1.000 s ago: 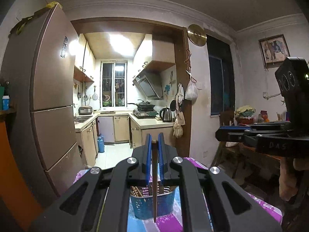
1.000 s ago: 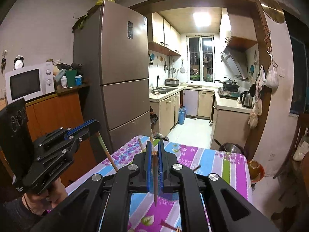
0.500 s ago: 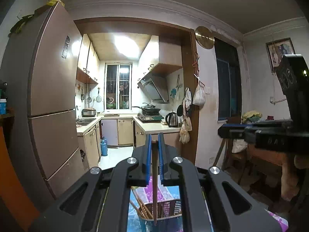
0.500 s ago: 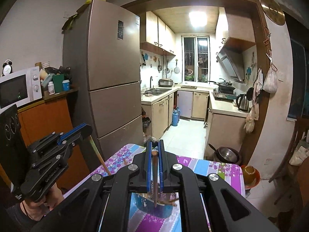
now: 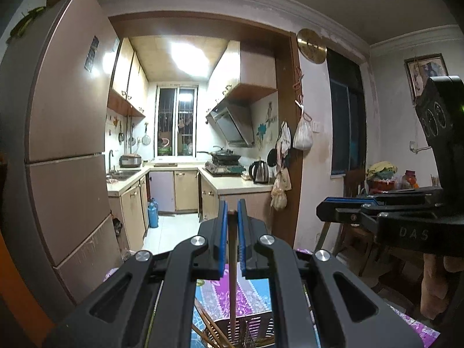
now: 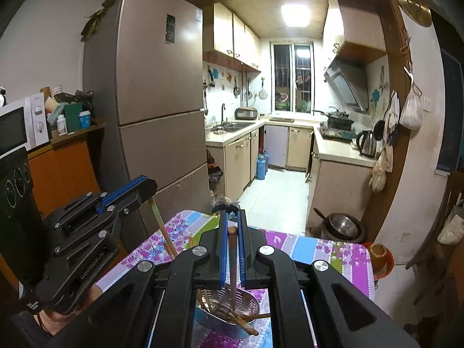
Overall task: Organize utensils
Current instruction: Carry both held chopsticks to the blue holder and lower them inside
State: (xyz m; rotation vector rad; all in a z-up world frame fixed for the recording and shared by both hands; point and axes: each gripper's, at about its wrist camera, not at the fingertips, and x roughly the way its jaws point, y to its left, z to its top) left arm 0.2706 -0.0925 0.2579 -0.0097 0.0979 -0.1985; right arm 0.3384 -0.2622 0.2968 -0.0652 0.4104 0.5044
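Observation:
My left gripper point(image 5: 231, 214) is shut on a wooden chopstick point(image 5: 233, 284) that hangs straight down, its tip over the utensil basket point(image 5: 255, 329). My right gripper point(image 6: 232, 226) is shut on a darker wooden chopstick point(image 6: 233, 264) whose lower end reaches into the blue basket point(image 6: 229, 319), which holds several chopsticks. The left gripper also shows in the right wrist view point(image 6: 139, 188), holding its chopstick point(image 6: 163, 229) at a slant. The right gripper shows in the left wrist view point(image 5: 348, 211), level with mine on the right.
The basket stands on a table with a purple and blue floral cloth point(image 6: 319, 249). A tall fridge point(image 6: 156, 110) stands to the left, an orange cabinet with a microwave point(image 6: 23, 121) beside it. A metal pot point(image 6: 343, 227) sits on the floor past the table.
Both grippers have tilted up and moved over the basket. The right chopstick's tip has dropped into the basket; the left chopstick now hangs just above it.

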